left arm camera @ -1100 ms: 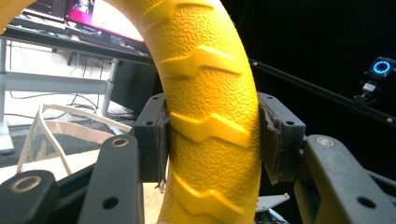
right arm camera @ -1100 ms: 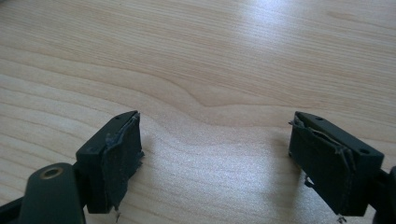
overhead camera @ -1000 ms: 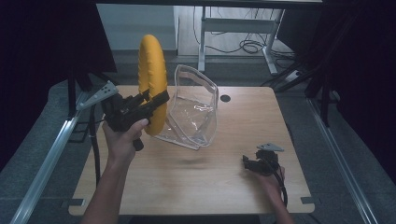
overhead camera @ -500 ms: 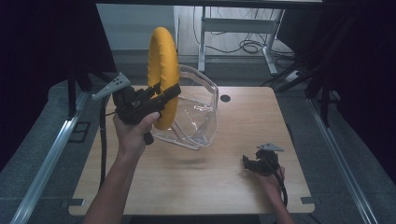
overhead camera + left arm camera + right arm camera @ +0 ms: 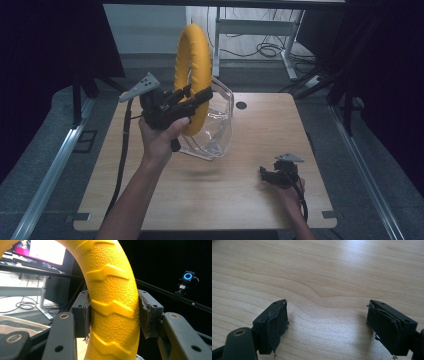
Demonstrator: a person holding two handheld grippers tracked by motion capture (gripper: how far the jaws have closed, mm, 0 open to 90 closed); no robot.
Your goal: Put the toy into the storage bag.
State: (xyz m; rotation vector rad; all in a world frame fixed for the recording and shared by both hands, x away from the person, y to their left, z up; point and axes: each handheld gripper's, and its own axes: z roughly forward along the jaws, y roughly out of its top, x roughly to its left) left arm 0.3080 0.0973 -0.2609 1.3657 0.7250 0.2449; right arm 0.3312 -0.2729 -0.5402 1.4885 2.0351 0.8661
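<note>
A yellow ring (image 5: pixel 192 75) with a raised tread pattern stands on edge in the air above the table's left half. My left gripper (image 5: pixel 192 100) is shut on its lower rim; in the left gripper view both pads press the ring (image 5: pixel 112 310) from either side. Right behind the ring a clear plastic container (image 5: pixel 216 125) lies tipped on the wooden table (image 5: pixel 200 195). My right gripper (image 5: pixel 267 175) rests low at the table's near right, jaws wide apart with bare wood between the fingertips (image 5: pixel 274 320).
A small dark hole (image 5: pixel 242 105) marks the table's far side. Metal rails run along both sides of the table, with dark curtains beyond. Desk legs and cables lie on the floor at the back.
My left gripper has carried the yellow ring to the right, from beside the clear container to in front of it. The right gripper has stayed put.
</note>
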